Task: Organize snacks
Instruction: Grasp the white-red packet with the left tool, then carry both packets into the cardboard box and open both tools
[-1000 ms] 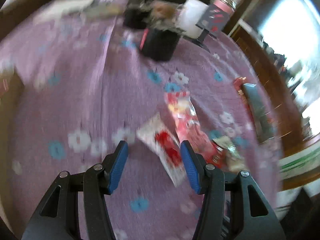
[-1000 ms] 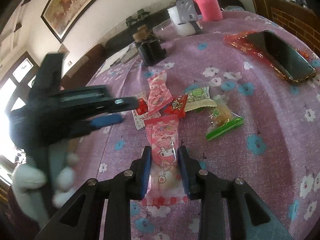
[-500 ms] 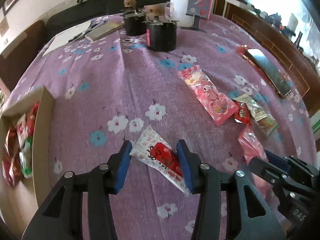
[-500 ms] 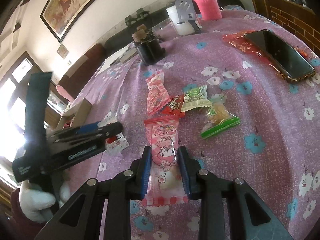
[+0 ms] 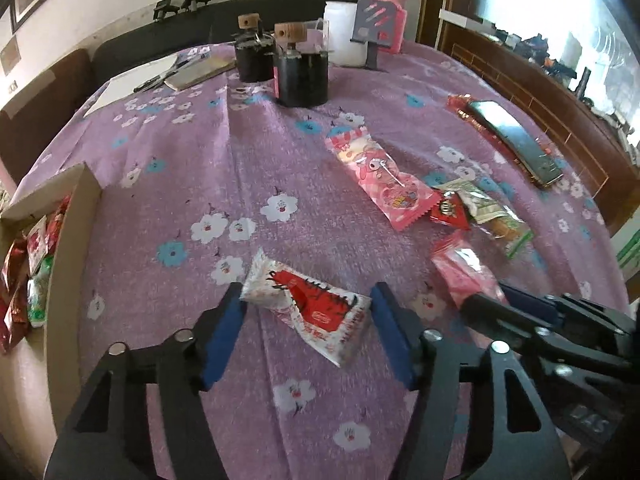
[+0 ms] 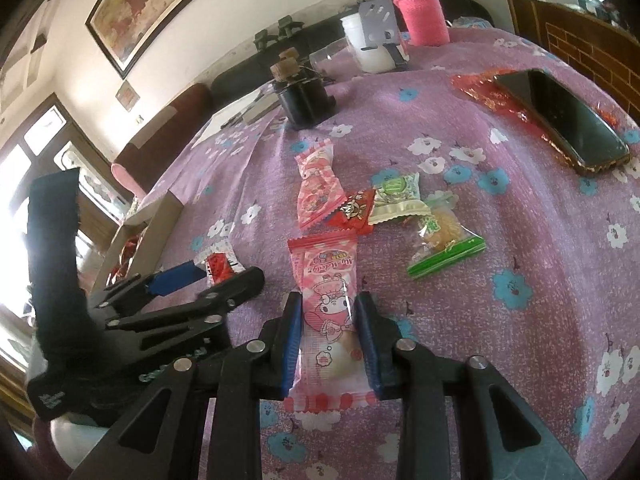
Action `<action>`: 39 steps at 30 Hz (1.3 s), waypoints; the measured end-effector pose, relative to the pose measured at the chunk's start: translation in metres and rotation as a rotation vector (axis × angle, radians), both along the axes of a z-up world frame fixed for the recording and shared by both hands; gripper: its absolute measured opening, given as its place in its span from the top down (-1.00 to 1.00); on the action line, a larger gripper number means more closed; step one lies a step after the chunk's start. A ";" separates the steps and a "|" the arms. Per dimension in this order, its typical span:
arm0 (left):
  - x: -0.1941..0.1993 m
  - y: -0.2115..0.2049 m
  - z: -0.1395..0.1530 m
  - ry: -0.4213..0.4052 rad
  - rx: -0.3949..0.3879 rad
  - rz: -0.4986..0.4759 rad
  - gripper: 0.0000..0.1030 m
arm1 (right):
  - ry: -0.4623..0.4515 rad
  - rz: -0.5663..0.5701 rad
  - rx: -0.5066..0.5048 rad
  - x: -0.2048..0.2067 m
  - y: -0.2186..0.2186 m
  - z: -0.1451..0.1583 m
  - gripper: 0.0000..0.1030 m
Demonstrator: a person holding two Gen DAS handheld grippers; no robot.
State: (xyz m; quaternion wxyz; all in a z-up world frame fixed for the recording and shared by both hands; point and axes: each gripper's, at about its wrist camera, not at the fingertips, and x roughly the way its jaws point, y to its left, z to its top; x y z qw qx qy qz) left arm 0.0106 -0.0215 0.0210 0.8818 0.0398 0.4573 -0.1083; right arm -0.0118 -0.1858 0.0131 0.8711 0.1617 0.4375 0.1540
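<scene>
My left gripper (image 5: 306, 308) is shut on a white-and-red snack packet (image 5: 310, 306), held crosswise between the blue pads above the purple flowered tablecloth (image 5: 240, 152). My right gripper (image 6: 328, 312) is shut on a long pink cartoon snack packet (image 6: 330, 304); it also shows in the left wrist view (image 5: 466, 270). On the cloth lie another pink packet (image 5: 384, 182), a small red packet (image 5: 450, 212), a green-white packet (image 6: 396, 198) and a clear green-edged cookie packet (image 6: 444, 240). A cardboard box (image 5: 76, 216) holding several snacks sits at the left.
Two dark corked jars (image 5: 302, 74), a white container (image 5: 346, 36) and a pink bottle (image 5: 394, 8) stand at the far side. A phone (image 5: 516, 140) lies on red wrapping at right. Papers and a pen (image 5: 160, 76) lie far left. The table edge curves at right.
My left gripper swung left and back from the snack pile, carrying the white-and-red packet toward the box side. My right gripper stayed shut on the pink packet, nearly still.
</scene>
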 end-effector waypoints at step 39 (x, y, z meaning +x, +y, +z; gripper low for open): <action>-0.090 0.292 0.018 -0.041 -0.325 0.485 -0.17 | -0.139 0.362 -0.085 -0.029 0.195 0.074 0.49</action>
